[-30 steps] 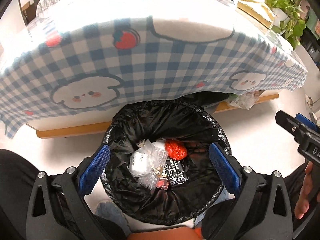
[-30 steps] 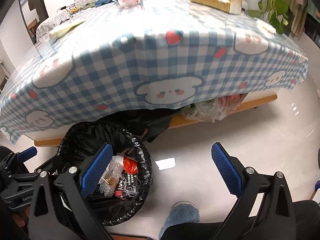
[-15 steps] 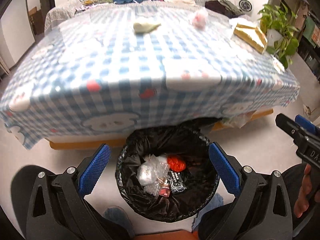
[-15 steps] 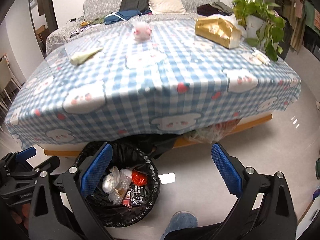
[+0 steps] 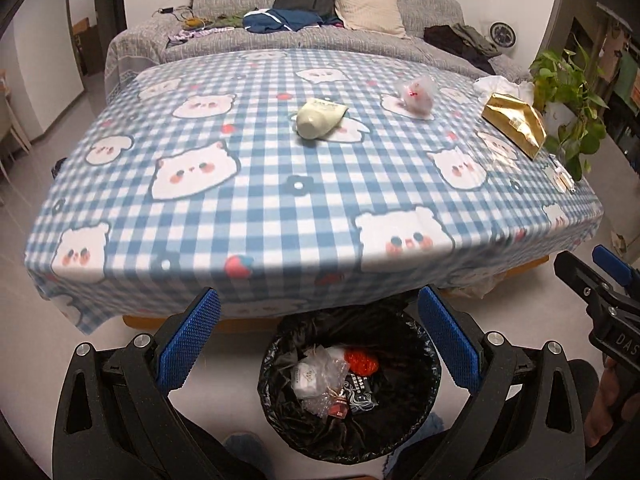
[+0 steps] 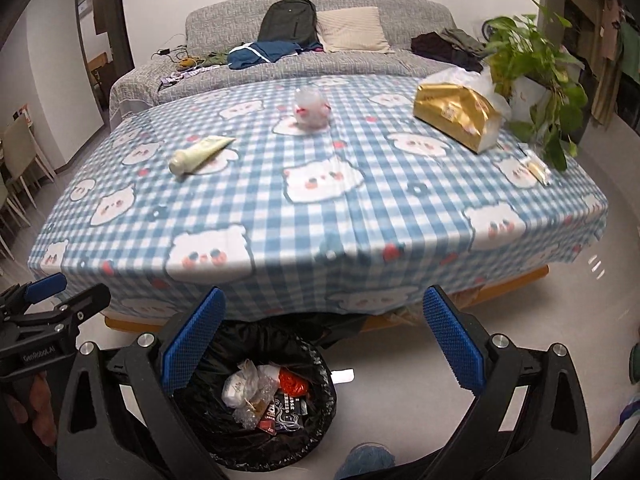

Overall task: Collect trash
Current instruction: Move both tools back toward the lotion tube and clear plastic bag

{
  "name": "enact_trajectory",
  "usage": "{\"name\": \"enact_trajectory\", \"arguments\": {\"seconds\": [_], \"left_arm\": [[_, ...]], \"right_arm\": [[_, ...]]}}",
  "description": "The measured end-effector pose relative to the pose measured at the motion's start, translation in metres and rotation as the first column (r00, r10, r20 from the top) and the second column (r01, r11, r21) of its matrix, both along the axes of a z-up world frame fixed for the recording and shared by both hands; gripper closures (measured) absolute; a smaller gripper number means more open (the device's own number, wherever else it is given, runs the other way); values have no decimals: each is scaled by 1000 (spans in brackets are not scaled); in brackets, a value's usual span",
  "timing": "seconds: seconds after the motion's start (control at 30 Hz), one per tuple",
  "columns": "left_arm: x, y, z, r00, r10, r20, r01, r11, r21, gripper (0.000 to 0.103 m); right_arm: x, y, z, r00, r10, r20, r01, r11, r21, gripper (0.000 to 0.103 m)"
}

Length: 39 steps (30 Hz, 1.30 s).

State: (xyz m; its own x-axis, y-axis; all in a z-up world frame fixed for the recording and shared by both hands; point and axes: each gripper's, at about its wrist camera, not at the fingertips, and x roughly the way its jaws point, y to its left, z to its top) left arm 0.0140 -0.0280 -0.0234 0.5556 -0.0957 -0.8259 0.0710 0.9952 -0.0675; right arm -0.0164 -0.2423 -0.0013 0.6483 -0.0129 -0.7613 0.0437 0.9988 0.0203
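Note:
A black-lined trash bin stands on the floor below the table's front edge, holding wrappers and a red scrap; it also shows in the right wrist view. On the blue checked tablecloth lie a pale green tube, also seen in the right wrist view, and a clear crumpled bag with pink inside, also in the right wrist view. My left gripper is open and empty above the bin. My right gripper is open and empty, to the bin's right.
A gold tissue pack and a potted plant sit at the table's right side. A small packet lies near the right edge. A grey sofa with a backpack and clothes stands behind. A paper scrap lies on the floor.
Both grippers have risen and tilted up from the bin, so the tabletop and its items have come into view. Both stayed open and empty.

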Motion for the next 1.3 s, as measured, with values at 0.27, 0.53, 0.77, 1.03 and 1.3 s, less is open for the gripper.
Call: {"name": "enact_trajectory", "arguments": {"seconds": [0.27, 0.53, 0.77, 1.03, 1.3], "left_arm": [[43, -2, 11, 1000, 0, -6, 0, 1000, 10, 6], [118, -2, 5, 999, 3, -39, -2, 1000, 5, 6], [195, -10, -12, 997, -23, -78, 25, 999, 20, 6], [252, -21, -37, 990, -47, -131, 53, 998, 45, 7], [274, -17, -57, 982, -44, -182, 53, 998, 46, 10]], "right_arm": [[39, 0, 23, 1000, 13, 17, -13, 1000, -4, 8], [115, 2, 22, 1000, 28, -11, -28, 1000, -10, 8], [202, 6, 8, 998, 51, -38, -51, 998, -22, 8], [279, 7, -11, 996, 58, -67, -61, 998, -33, 8], [336, 13, -36, 991, 71, -116, -76, 996, -40, 10]]}}
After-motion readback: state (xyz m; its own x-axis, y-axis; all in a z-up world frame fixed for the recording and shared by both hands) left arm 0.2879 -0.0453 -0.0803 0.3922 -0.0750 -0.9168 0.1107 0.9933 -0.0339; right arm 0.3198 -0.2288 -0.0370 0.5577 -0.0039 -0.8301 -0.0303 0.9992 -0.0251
